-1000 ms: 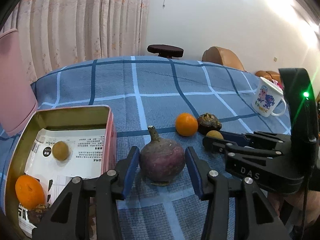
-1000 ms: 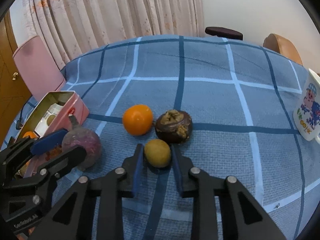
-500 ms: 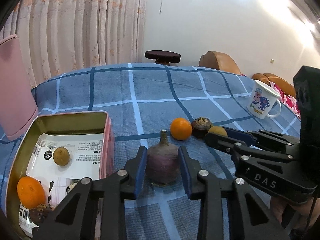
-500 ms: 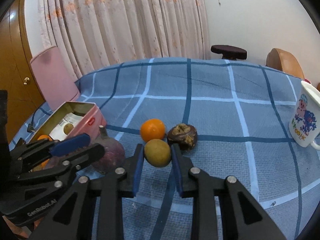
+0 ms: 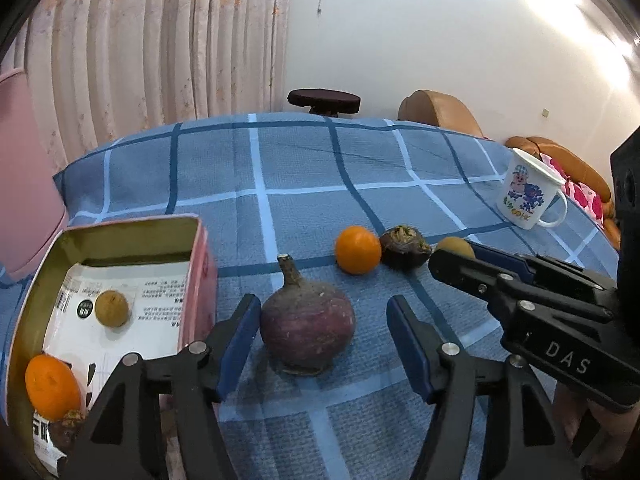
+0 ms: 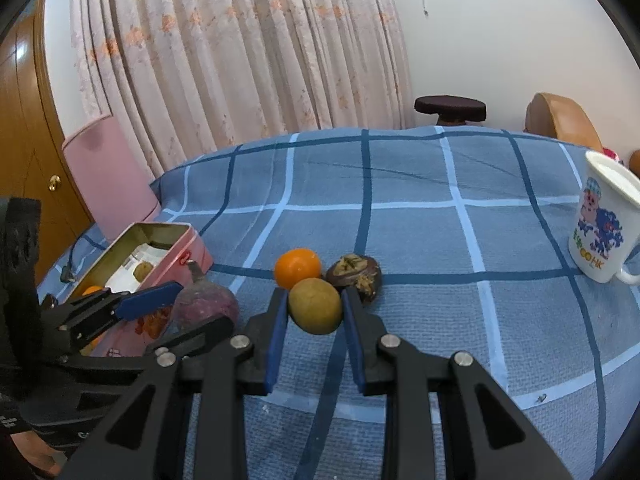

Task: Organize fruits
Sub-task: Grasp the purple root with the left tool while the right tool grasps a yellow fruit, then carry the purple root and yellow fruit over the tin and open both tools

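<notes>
My left gripper (image 5: 320, 344) has just been opening around the beet (image 5: 307, 328) beside the tin (image 5: 132, 226) — my right gripper (image 6: 315, 312) clamps the yellow-brown fruit (image 6: 315, 306).

The left claw (image 5: 320, 344) has just been opening, and its blue pads now stand clear on either side of the purple root (image 5: 306, 328), which sits stem-up on the blue checked cloth (image 5: 304, 168). To its left, the pink tin (image 5: 200, 256) holds an orange fruit (image 5: 52, 386) and a small brown one (image 5: 112, 308). Beyond lie an orange (image 5: 357, 250) and a dark mangosteen (image 5: 404, 242), while the right claw (image 5: 460, 258) grips a brown fruit (image 5: 454, 247) beside them.
</notes>
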`<state>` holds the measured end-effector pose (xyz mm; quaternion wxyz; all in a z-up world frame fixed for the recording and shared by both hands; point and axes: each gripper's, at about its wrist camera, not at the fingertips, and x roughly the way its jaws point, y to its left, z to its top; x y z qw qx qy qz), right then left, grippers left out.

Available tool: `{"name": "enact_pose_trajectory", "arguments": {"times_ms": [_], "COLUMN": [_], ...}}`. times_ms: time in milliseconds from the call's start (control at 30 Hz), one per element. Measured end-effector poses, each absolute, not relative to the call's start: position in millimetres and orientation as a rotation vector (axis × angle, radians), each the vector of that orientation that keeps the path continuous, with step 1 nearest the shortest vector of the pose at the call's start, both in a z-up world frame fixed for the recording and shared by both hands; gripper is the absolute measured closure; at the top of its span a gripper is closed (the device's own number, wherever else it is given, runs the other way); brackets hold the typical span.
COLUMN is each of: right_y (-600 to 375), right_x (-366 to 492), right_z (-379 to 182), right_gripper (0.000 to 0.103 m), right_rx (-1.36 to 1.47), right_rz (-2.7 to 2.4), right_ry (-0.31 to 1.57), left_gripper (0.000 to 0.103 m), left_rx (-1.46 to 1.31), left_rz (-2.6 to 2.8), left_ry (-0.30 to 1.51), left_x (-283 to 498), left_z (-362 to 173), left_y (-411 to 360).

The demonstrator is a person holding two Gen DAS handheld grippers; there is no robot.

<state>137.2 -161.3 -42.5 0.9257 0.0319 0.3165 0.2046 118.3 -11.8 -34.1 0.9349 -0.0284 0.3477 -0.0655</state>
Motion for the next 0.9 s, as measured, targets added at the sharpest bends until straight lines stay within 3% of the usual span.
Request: {"name": "enact_pose_trajectory", "arguments": {"times_ms": [267,367,900], "right_y": [-163.0,-163.0,-147.8], "right_x": [136.4,136.2,125.4], "right_z": [-42.7,-42.4,-33.4], "right_gripper": [0.073,0.073,0.073], "right_rx": [0.073,0.073,0.035], "right_rz": [0.42,0.415,0.447], "right_ry": [0.648,0.646,0.598], "left_gripper": [0.037,0.049,0.049], "left_rx": [0.043,0.044,-0.018], "left_rz": [-0.045,-0.038,-0.055], "left_ry": [0.767,0.754,0.641], "left_x": [127.5,127.6,98.0], "left_z": [-41.5,-41.3,-25.0], "left_y": [-22.3,-23.6,-7.2]}}
